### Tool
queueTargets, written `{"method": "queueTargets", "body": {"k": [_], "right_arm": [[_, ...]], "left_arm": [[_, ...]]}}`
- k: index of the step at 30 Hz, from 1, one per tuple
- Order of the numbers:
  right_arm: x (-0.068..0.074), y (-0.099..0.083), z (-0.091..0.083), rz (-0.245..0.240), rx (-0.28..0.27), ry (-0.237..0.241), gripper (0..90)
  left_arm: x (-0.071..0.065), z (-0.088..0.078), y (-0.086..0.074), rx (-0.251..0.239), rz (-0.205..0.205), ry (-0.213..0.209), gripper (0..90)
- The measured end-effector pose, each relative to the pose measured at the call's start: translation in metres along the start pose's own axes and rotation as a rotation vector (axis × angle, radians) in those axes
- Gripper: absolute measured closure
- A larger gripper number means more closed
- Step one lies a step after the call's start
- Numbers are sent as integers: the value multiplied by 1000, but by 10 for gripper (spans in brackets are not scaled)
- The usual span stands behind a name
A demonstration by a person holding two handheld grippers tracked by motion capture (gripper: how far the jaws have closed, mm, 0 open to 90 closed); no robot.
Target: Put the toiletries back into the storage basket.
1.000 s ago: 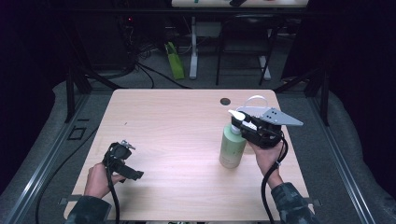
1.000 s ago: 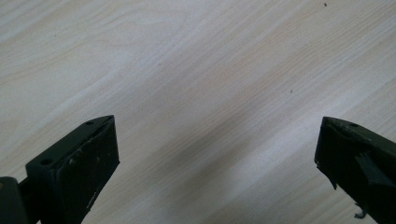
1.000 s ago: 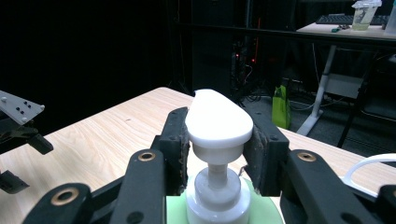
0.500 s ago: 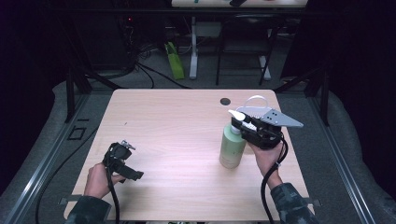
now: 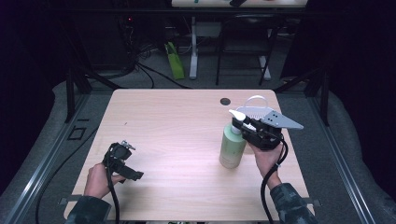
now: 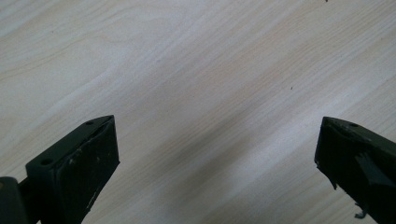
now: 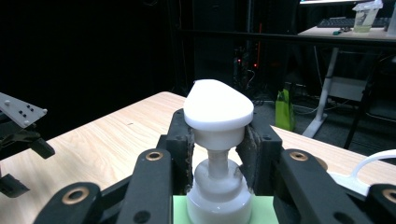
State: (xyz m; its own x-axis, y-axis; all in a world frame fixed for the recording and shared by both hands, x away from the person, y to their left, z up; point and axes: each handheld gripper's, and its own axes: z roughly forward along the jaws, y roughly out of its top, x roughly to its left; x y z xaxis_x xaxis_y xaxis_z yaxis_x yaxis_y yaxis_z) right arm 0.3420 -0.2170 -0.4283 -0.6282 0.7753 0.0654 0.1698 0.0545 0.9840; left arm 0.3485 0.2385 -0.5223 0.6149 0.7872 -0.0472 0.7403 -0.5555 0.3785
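Fingers (image 7: 180,140) of your right gripper (image 7: 215,154) were clamped on the white pump neck of the green bottle (image 5: 232,147), one black pad each side of the collar, w/ the flat pump head (image 7: 218,108) sitting just above the pads. You'd just been closing those jaws, and the pump was between them (pads pressed right against it in the right gripper view). Seen from the high view, the right gripper (image 5: 252,129) came at the bottle top from the right side, roughly level, your right hand (image 5: 265,158) under it and the cable hanging down toward your sleeve. Bottle stood upright on the wooden table (image 5: 177,121), right half, approx. mid-depth, base on the wood. Just behind the gripper lay a white looped thing (image 5: 258,99), partly hidden by the grey plate; can't tell what it was. A small dark round hole (image 5: 225,101) sat near the table's far edge, apart from the bottle.

Your left gripper (image 6: 215,158) had its jaws spread wide over bare wood, nothing between them. From above, the left gripper (image 5: 122,161) rested low at the near-left part of the table in your left hand (image 5: 97,179), well apart from the bottle.
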Motion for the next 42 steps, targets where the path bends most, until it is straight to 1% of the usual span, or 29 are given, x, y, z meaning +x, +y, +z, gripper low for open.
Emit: {"method": "queueTargets", "body": {"k": [4,10,15,17,19,26,27,30,31,32,36,37,42], "right_arm": [[0,1,0,-8,0,0,676],[0,4,-2,-8,-4,-1,677],[0,8,-5,-8,-13,-4,677],[-1,9,-6,-15,-11,-7,677],[0,10,-6,-8,-13,-7,677],[0,13,-8,-15,-15,-8,677],[0,14,-8,-10,-15,-7,677],[0,16,-10,-22,-20,-8,677],[0,17,-10,-16,-20,-7,677],[-1,18,-11,-26,-20,-10,677],[0,23,-12,-23,-23,-7,677],[-1,24,-12,-30,-25,-6,677],[0,30,-12,-35,-25,3,677]], "left_arm": [[0,0,0,1,0,0,0],[0,0,0,1,0,0,0],[1,0,0,-6,-14,0,0],[1,0,0,-5,-15,-1,0],[1,0,0,-1,-15,0,0],[2,1,0,4,-22,2,0],[2,1,0,4,-23,3,0],[2,2,-1,4,-26,8,0],[2,2,-1,5,-26,9,0],[2,2,-1,8,-26,14,0],[2,4,-1,17,-31,28,0],[2,4,-1,18,-31,28,0],[3,6,-1,25,-36,37,1]]}}
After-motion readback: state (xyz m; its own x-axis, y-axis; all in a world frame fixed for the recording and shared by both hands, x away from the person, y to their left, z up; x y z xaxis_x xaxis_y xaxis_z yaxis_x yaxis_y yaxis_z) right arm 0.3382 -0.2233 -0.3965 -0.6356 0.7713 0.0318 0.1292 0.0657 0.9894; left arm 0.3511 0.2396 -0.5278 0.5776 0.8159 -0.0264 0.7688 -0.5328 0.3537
